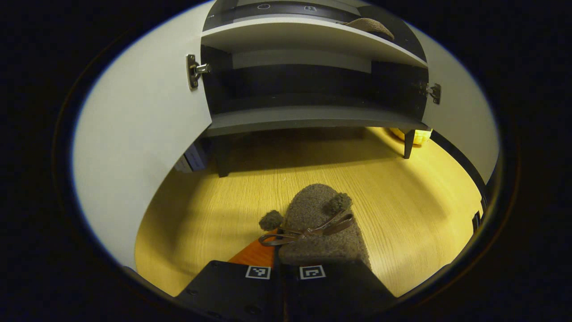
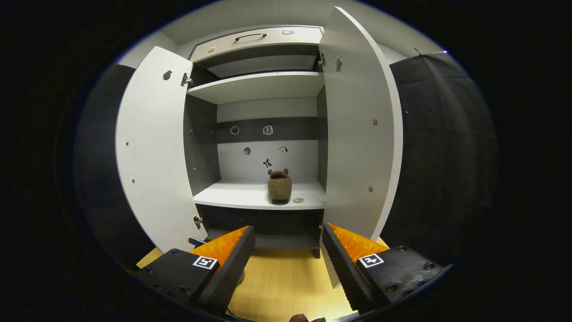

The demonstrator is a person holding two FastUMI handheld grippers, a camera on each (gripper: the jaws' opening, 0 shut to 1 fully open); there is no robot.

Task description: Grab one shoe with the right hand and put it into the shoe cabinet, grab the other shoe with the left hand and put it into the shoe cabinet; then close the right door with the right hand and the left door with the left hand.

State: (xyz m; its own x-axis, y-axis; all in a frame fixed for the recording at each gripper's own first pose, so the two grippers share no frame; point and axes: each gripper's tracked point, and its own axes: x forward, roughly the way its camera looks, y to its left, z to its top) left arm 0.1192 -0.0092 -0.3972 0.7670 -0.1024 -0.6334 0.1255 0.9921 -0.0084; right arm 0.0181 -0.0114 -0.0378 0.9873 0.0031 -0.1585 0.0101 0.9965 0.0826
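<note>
A brown fuzzy slipper [image 1: 318,226] with two round ears and a small pair of glasses on top lies over the wooden floor [image 1: 214,201], straight ahead of my left gripper [image 1: 278,264]. The fingers are pressed together on its near rim. The other brown slipper [image 2: 279,185] stands on the middle shelf [image 2: 241,196] of the shoe cabinet; in the left gripper view it [image 1: 371,26] peeks over that shelf at the top. My right gripper [image 2: 288,237] hangs open in front of the cabinet, holding nothing. Both white doors, left [image 2: 154,152] and right [image 2: 357,134], stand wide open.
A small round thing [image 2: 298,200] lies on the shelf beside the slipper. A yellow object [image 1: 413,135] sits on the floor behind the cabinet's right leg [image 1: 408,144]. The cabinet's bottom shelf [image 1: 308,118] is bare. A drawer with a handle [image 2: 250,36] tops the cabinet.
</note>
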